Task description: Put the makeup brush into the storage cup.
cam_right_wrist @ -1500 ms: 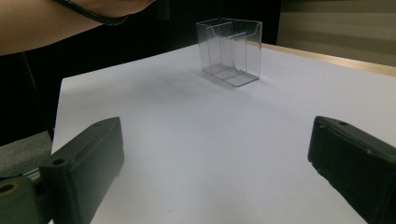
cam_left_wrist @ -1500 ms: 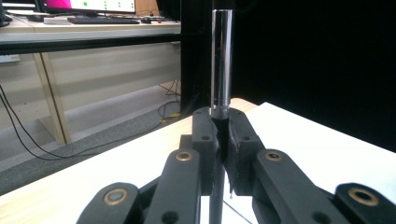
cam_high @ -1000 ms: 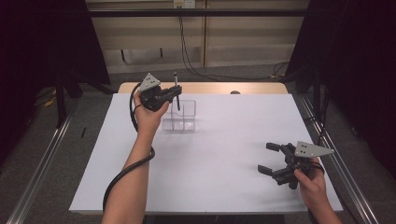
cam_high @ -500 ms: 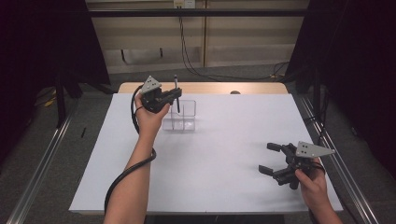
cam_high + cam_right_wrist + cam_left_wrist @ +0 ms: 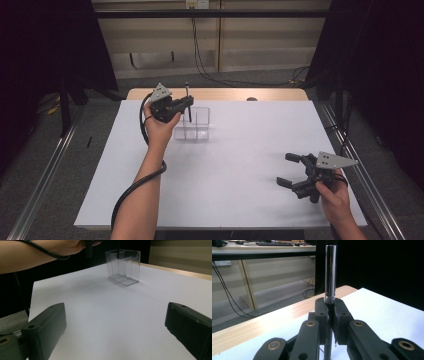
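Observation:
My left gripper [image 5: 188,104] is held above the table's far left and is shut on a dark, slim pen-like rod [image 5: 187,90] that stands upright. In the left gripper view the rod [image 5: 330,272] rises straight out of the closed jaws of the left gripper [image 5: 330,311]. A clear plastic container [image 5: 200,131] with compartments stands just below and to the right; the rod's lower end hangs at its left rim, and I cannot tell if it is inside. My right gripper [image 5: 286,169] rests open and empty at the near right, and in its own view its jaws [image 5: 116,327] face the container [image 5: 123,267].
A white sheet [image 5: 235,150] covers the table, with a wooden strip [image 5: 225,94] bare along the far edge. Metal rails [image 5: 45,165] run along both sides on the floor. The left gripper's black cable [image 5: 135,185] trails along the forearm.

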A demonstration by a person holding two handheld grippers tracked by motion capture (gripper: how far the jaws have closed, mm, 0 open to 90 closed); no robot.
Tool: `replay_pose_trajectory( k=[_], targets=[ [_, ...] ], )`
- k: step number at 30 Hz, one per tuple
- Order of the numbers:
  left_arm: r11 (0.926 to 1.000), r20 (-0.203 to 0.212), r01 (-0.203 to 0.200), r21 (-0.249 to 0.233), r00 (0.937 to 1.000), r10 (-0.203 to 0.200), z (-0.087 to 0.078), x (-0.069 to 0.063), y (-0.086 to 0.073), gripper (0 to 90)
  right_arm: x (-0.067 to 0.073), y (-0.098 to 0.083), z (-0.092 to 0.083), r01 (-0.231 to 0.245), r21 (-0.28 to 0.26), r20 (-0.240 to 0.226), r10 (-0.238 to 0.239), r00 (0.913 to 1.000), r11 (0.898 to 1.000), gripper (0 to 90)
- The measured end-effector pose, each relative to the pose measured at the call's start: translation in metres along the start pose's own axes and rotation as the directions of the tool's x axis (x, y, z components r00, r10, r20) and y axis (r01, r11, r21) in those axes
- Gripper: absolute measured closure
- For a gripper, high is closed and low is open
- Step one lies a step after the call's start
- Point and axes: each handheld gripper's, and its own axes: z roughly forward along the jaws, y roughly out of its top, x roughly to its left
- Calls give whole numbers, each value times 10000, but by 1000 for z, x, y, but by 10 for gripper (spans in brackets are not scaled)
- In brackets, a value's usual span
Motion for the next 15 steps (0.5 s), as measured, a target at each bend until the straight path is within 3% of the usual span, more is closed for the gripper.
replay_pose_trajectory(
  k=[15],
  targets=[
    [9999, -17, 2, 108, 10000, -2, 1, 1, -8, 835, 0, 0, 0, 11, -1, -9, -11, 10000, 10000, 29]
  ],
)
